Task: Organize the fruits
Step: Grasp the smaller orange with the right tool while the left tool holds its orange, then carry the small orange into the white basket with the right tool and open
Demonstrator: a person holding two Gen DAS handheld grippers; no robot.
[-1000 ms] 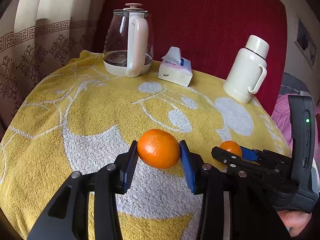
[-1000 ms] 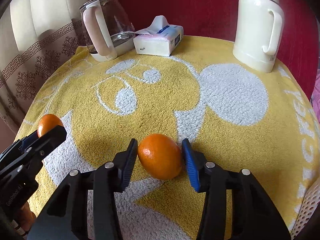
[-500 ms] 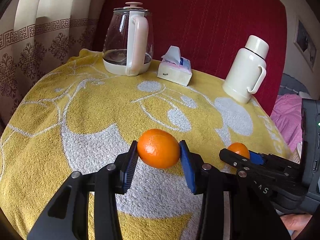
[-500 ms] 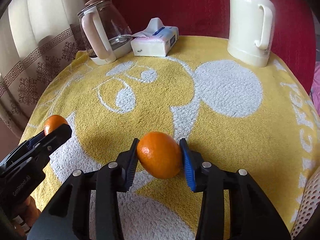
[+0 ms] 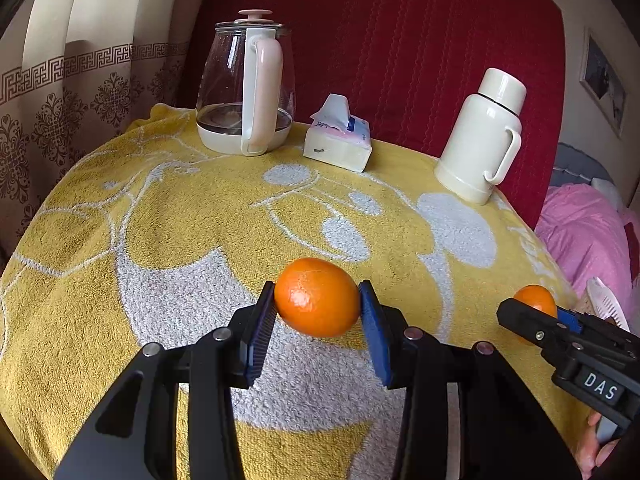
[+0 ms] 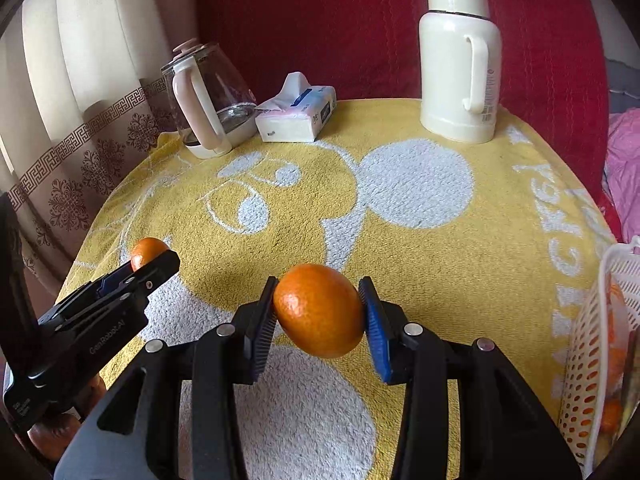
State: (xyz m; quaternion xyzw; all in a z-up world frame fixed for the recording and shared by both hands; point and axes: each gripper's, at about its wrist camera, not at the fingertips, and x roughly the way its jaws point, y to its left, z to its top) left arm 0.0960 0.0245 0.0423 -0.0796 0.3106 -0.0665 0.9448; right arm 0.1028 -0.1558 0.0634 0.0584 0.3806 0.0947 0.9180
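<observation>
Two oranges are in hand, one per gripper. The left orange (image 5: 317, 297) is clamped between the blue pads of the left gripper (image 5: 318, 312), lifted clear of the yellow towel (image 5: 180, 216); the right orange (image 6: 319, 309) is clamped likewise in the right gripper (image 6: 319, 316), also off the cloth. Each fruit is pinched across its middle, presumably so that the round skin cannot roll out during carriage. The white perforated basket (image 6: 592, 344), taken here as landmark, stands at the towel's edge just right of the right gripper; orange shapes show through its holes, their number not countable, so it is judged the collecting place. The left gripper is farther from the basket, beyond the right one. On the side of the towel far from the basket's near corner stand one cream thermos flask (image 6: 460, 60), closest to the basket, then one tissue pack (image 6: 296, 114), then one glass kettle (image 6: 208, 100) farthest from it, all upright or lying flat and apart from the fruit. Behind them hangs a red drape (image 5: 400, 40). Count: two oranges held, two grippers, one basket.
</observation>
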